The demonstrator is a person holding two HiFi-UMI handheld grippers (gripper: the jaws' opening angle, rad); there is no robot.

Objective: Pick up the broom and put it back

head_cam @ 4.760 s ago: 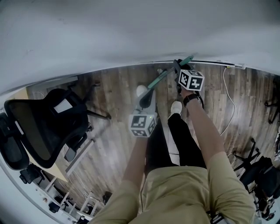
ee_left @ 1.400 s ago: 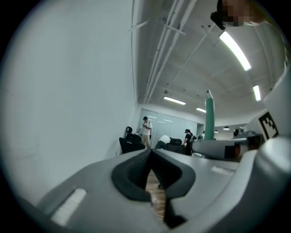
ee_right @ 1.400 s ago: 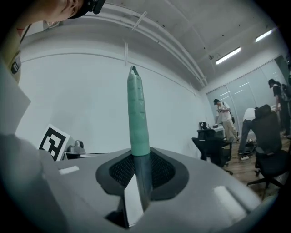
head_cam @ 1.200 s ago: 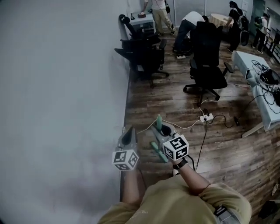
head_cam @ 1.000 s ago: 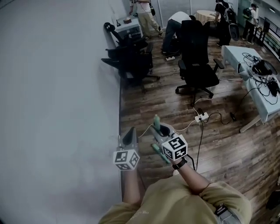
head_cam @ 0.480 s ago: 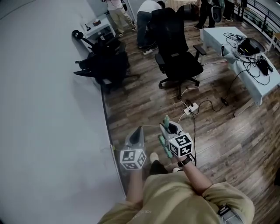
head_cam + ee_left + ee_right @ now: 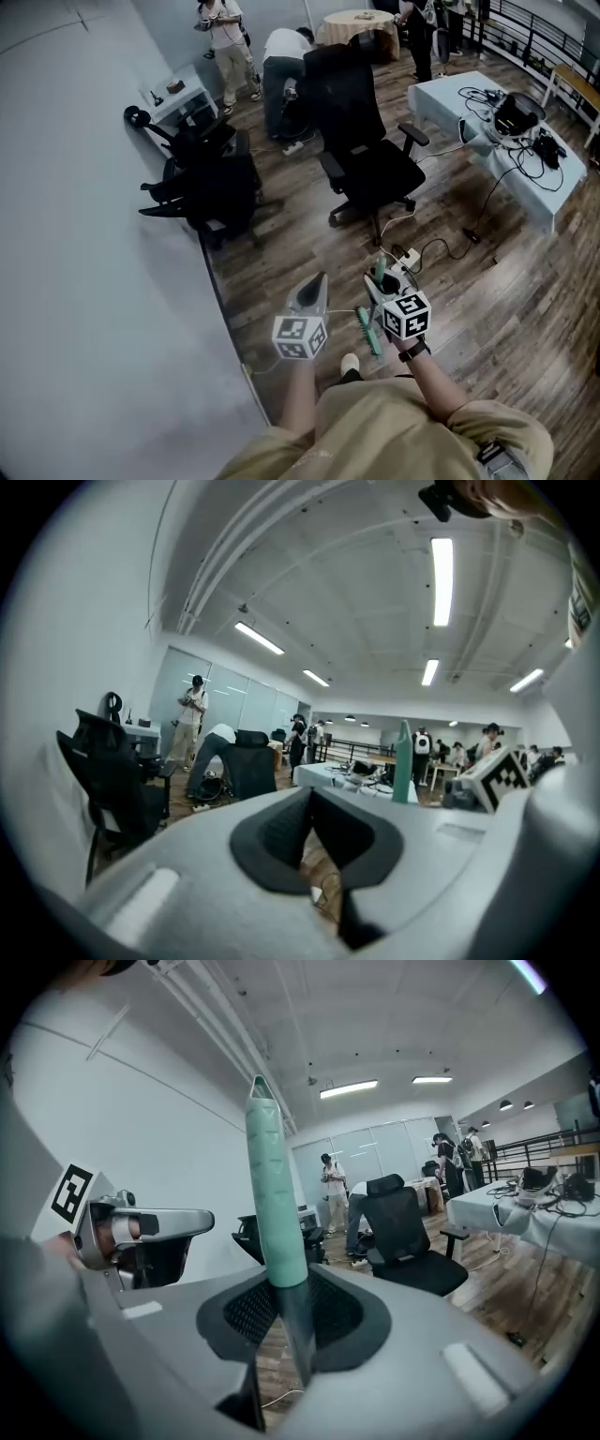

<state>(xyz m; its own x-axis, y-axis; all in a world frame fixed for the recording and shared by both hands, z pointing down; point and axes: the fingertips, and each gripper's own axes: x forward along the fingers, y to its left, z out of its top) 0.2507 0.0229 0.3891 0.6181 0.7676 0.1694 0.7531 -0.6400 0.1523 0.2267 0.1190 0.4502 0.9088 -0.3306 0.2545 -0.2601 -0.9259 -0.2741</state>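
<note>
There are two grippers and one broom. The right gripper (image 7: pixel 382 283) has its jaws closed on the broom (image 7: pixel 276 1194). They grip the dark shaft just below the pale green grip, which stands upright with its tip above the jaws. The left gripper (image 7: pixel 313 287) is just left of it at about the same height. Its jaws are together with nothing between them.

Both grippers are over the wooden floor (image 7: pixel 487 300), close to the grey wall (image 7: pixel 84 234) on the left. One white power strip (image 7: pixel 405 259) with its cable lies on the floor just beyond the right gripper.

Farther off, one black office chair (image 7: pixel 361 141) stands upright. A dark cluster of chairs (image 7: pixel 211 183) is against the wall, but their number cannot be made out. One pale worktop (image 7: pixel 441 94) at the far right carries cables and gear. Two people are near the far wall, one standing (image 7: pixel 221 37) and one bent over (image 7: pixel 279 58).
</note>
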